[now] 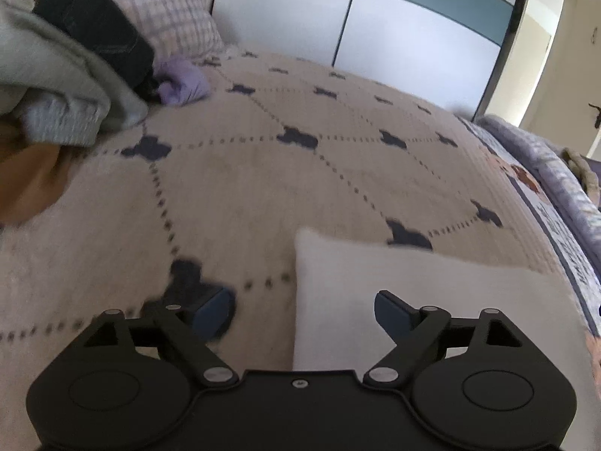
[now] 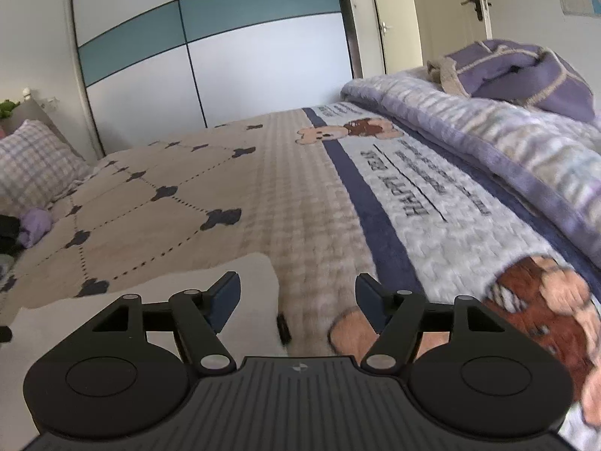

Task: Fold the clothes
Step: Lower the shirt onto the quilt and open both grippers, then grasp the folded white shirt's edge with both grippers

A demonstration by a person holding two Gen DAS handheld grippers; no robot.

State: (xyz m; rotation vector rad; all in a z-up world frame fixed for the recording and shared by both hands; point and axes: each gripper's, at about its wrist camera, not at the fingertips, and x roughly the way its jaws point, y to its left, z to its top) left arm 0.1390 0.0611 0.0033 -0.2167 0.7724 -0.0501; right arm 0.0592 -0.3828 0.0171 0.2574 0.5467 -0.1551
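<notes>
Where the near edge of the bed meets both cameras, a white garment (image 1: 413, 293) lies flat on the bedspread (image 1: 263, 188), with a straight far edge and squared corners that suggest it is folded or at least smoothed out; its near part is hidden behind the claws, so I cannot tell how many layers it has. In the right wrist view the same white cloth (image 2: 240, 274) reaches toward the right as far as a small dark object at its edge, too small to name.

Above it, the left claw (image 1: 302, 310) hovers with its fingers wide apart and nothing between them; one finger hangs over the bedspread, the other over the white cloth. Beside it, the right claw (image 2: 296, 293) is likewise spread wide and grips nothing, one finger over the cloth's right corner, the other over the bear-printed blanket (image 2: 450, 203).

Farther out, at the far left, a heap of clothes (image 1: 67, 75) sits loose and crumpled: a grey piece, a black one (image 1: 97, 26) on top, a small lilac item (image 1: 184, 82) beside it and something brown below. A checked pillow (image 1: 169, 11) lies behind the heap, a purple blanket (image 2: 526, 71) is bunched at the far right, and a wardrobe (image 1: 375, 18) stands beyond the bed.

By my reading, the white piece lies tidy and may be done or midway through folding, while the heap clearly remains to be folded.
</notes>
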